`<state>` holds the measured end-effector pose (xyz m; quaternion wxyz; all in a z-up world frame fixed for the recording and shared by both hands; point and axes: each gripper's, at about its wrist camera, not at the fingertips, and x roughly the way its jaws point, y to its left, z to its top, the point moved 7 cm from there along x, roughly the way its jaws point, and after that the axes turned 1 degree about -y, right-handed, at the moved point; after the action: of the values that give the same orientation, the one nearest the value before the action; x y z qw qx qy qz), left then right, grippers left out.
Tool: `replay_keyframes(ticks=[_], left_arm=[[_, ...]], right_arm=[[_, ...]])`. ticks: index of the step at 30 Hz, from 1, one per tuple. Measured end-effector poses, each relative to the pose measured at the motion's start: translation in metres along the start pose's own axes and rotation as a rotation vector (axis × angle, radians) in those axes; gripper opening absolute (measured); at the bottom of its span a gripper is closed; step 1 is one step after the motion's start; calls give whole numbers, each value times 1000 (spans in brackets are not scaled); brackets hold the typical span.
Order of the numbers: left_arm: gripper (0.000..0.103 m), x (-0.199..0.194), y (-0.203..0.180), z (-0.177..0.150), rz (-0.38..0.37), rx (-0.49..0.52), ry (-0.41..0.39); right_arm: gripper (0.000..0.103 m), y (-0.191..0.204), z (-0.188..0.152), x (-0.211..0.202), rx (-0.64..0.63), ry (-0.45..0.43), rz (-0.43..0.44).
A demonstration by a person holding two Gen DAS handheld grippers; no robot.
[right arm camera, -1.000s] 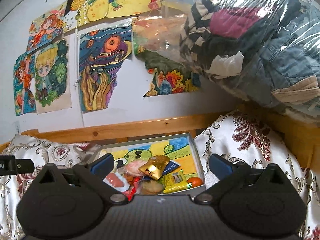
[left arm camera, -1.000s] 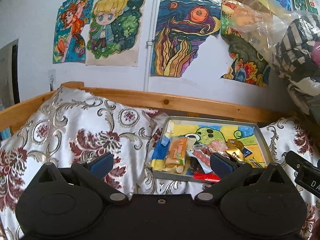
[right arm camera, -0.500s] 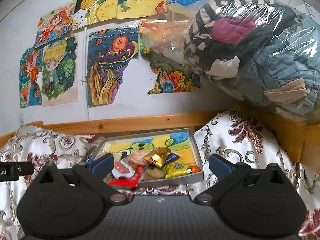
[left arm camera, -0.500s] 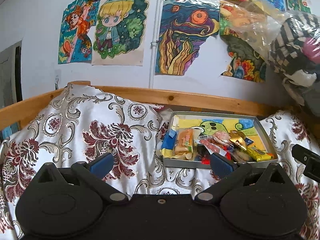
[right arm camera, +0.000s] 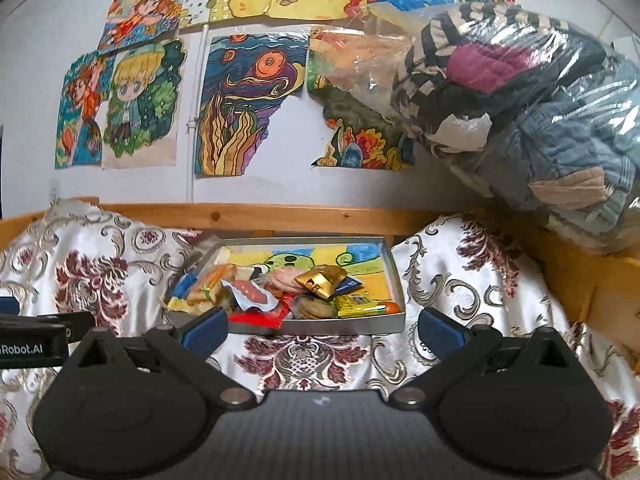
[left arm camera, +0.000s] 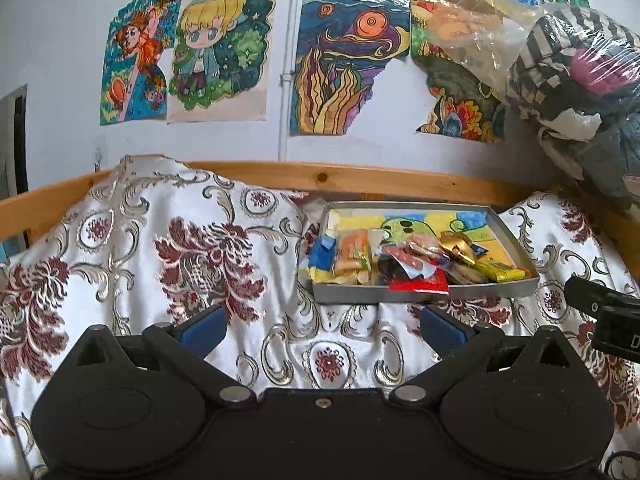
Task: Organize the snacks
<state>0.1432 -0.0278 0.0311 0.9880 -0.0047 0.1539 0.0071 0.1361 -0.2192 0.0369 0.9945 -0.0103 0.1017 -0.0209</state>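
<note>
Grey tray [left arm camera: 424,295], shallow, rectangular, resting on a floral cloth [left arm camera: 192,248] that covers a bed, close to the wooden rail [left arm camera: 360,178] at the far edge, right of centre in the left view. Tray floor lined with a coloured drawing; far half bare, near half heaped with snacks [left arm camera: 400,264]. Contents, left to right: blue packet [left arm camera: 324,254]; orange-and-green bread pack [left arm camera: 352,254]; red wrapper [left arm camera: 420,285] overlapping the near wall; pink sweets in clear film [right arm camera: 252,292]; gold foil packet [right arm camera: 320,280] on top of the heap; yellow bar [left arm camera: 498,272] at the right end; a small orange item [right arm camera: 389,307] in the near right corner. Left claw [left arm camera: 322,326]: released, fingers wide apart, nothing between them, over the cloth short of the tray. Right claw [right arm camera: 322,326]: released, empty, just before the tray's near wall. Wall behind hung with drawings [left arm camera: 340,64]. Clear bag of clothes [right arm camera: 520,104] above the bed's right end.
</note>
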Motion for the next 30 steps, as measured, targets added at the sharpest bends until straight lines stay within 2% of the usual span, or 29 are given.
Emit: replay_keyframes(ticks=[9,15,19,30], left_arm=[[102,-2,16,-20,7,-5,21],[102,-6,31,-29,22,-71,46],[102,-11,30,-30,24,-56,27],[102,-9,26,-35,31,-26,48]], right_arm=[[103,7,-10,-7,-29,22,3],[103,5,-17,-10,5,58,14],[103,3,-22,-8,28,92,24],[103,5,-29,-3,28,135,33]])
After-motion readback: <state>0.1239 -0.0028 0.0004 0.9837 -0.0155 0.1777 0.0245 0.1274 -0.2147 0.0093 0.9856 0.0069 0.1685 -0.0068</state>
